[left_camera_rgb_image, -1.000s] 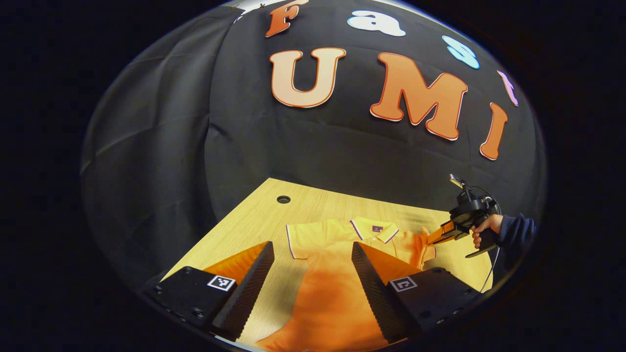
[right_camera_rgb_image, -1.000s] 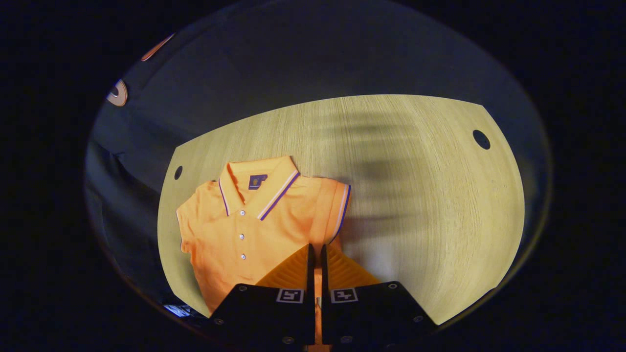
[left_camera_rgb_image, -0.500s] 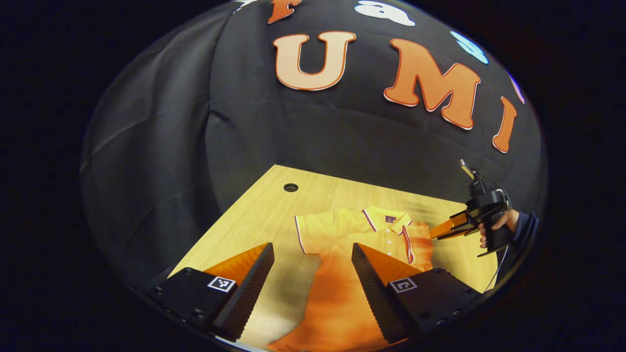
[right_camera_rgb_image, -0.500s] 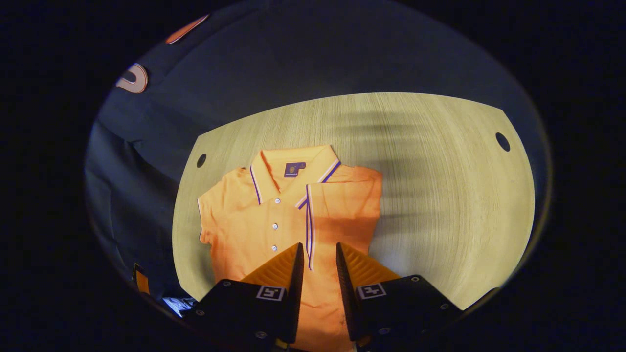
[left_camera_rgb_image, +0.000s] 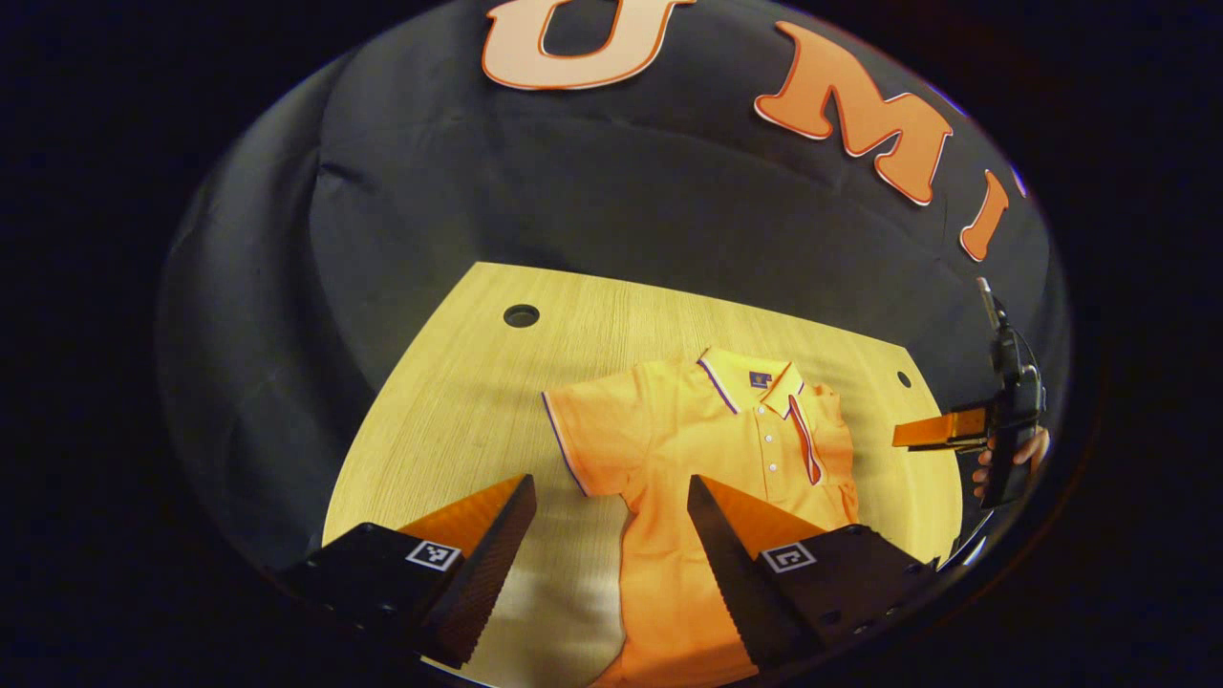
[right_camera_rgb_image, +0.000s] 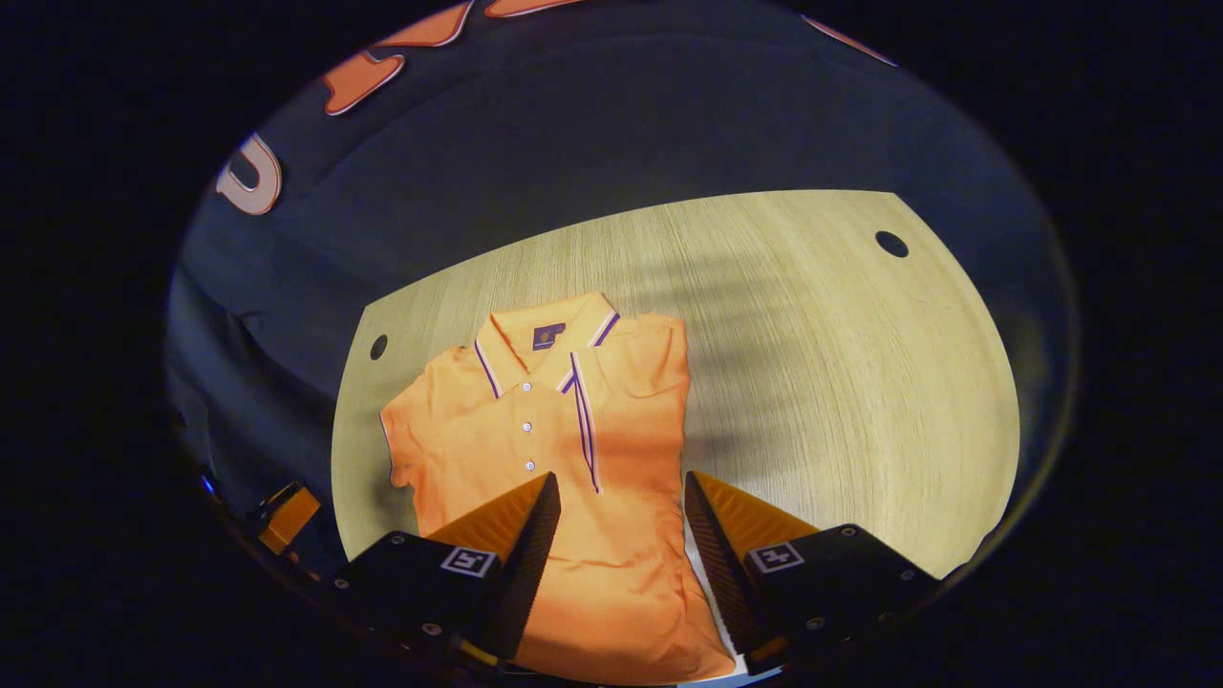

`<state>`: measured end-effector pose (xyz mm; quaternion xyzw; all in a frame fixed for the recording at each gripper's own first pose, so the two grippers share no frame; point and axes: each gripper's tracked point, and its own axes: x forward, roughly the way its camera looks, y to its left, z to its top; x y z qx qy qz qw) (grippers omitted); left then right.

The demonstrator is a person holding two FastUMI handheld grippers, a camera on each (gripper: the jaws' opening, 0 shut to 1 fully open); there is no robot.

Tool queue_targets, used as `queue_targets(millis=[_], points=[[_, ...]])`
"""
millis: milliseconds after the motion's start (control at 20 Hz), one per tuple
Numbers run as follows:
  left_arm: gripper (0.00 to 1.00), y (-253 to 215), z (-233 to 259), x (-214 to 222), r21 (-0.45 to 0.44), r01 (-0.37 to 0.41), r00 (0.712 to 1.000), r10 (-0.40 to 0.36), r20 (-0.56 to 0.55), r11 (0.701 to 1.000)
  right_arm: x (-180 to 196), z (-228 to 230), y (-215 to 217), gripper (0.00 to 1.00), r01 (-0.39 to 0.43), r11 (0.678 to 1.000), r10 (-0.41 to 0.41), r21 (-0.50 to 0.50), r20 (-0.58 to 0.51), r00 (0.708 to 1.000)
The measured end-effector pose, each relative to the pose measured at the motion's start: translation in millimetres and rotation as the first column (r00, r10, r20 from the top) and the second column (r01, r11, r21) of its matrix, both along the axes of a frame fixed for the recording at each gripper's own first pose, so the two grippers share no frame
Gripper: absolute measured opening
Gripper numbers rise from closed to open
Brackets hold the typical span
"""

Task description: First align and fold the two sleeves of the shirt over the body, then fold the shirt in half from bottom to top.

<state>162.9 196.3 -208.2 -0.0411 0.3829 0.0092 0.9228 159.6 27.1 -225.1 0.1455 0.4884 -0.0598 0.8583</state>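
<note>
Orange polo shirt (right_camera_rgb_image: 573, 459) is laid flat mid-table (right_camera_rgb_image: 841, 382), one sleeve (right_camera_rgb_image: 626, 401) already folded over its body; both grippers (left_camera_rgb_image: 611, 535) (right_camera_rgb_image: 616, 535) are held wide open above it, nothing gripped.

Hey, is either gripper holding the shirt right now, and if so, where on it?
Nothing is held. The right gripper and left gripper are both open above the orange shirt, with nothing between their fingers.
</note>
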Motion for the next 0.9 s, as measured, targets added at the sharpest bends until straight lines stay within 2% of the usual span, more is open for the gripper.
queue_targets(millis=[50,100,350,550,700,750,900], points=[[0.98,3.7,-7.0,9.6,-0.02,0.003,0.999,-0.004,-0.034,1.0,-3.4,6.2,2.1,0.77,0.018,1.0,-0.018,-0.006,0.029,0.999],[0.98,7.4,-15.5,18.2,-0.04,-0.001,0.997,-0.002,-0.074,0.999,-7.6,11.7,4.3,0.89,0.04,0.999,-0.039,-0.013,0.056,0.998],[0.98,20.9,-53.6,61.6,-0.115,-0.006,0.968,-0.022,-0.249,0.993,-41.6,45.9,8.6,0.9,0.147,0.987,-0.133,-0.063,0.191,0.973],[0.98,25.0,-86.2,86.9,-0.083,0.019,0.929,-0.048,-0.368,0.996,-82.2,67.2,12.6,0.9,0.2,0.973,-0.164,-0.118,0.261,0.951],[0.98,21.7,-111.8,93.2,-0.061,0.025,0.894,-0.05,-0.446,0.998,-115.5,65.4,14.8,0.9,0.233,0.961,-0.185,-0.149,0.281,0.942],[0.95,23.7,-118.8,94.4,-0.042,0.028,0.882,-0.045,-0.469,0.999,-127.4,63.7,14.8,0.91,0.247,0.957,-0.196,-0.155,0.284,0.938],[0.97,28.9,-130.7,104.0,0.005,0.011,0.879,-0.007,-0.478,1.0,-158.9,58.8,11.5,0.9,0.29,0.94,-0.231,-0.178,0.293,0.928]])
